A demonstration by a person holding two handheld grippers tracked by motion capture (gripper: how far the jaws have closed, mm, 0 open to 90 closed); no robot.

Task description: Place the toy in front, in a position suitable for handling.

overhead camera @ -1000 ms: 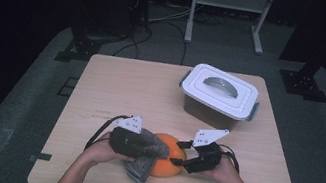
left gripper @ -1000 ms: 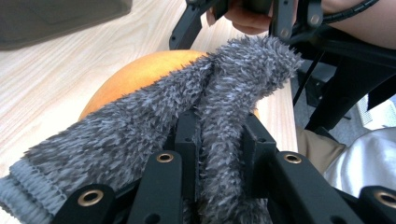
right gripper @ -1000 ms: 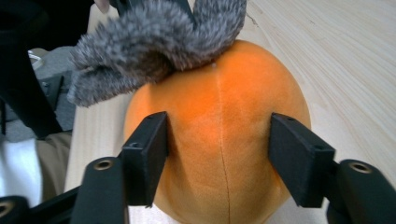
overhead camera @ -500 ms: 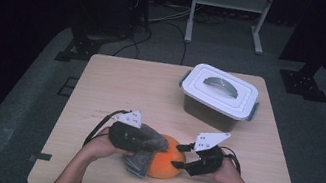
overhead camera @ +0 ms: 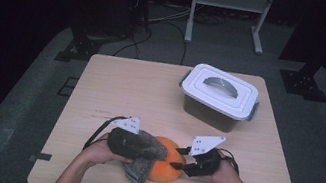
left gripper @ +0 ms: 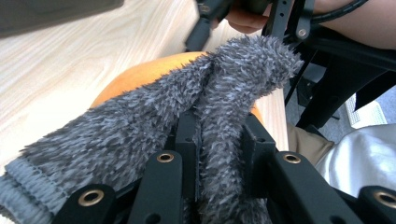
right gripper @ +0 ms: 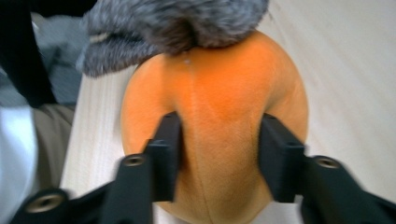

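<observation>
- Table (overhead camera: 120, 89): light wood, and the work sits at its near edge, right in front of the person.
- Box (overhead camera: 219, 97): white lid with a grey handle, clips at the ends, standing at the far right of the table, well apart from both hands.
- Ball (overhead camera: 170, 161): orange and soft-looking, resting on the table between the two grippers. In the right gripper view its skin shows a seam running down the middle.
- Sock (overhead camera: 140, 151): grey and fuzzy, draped over the left side of the ball, with its cuff end hanging down toward the table edge in the high view.
- Left gripper (overhead camera: 129, 141): I've got its jaws pressed together on the sock. In the left gripper view a fold of the fuzzy fabric is pinched between the two black jaws, and the rest spreads out over the ball ahead.
- Right gripper (right gripper: 218, 149): it meets the ball from the right. Its jaws have just been closing, and now they sit on either flank of the ball, with the orange surface dented in under each pad, so I read that as a grip on the ball.
</observation>
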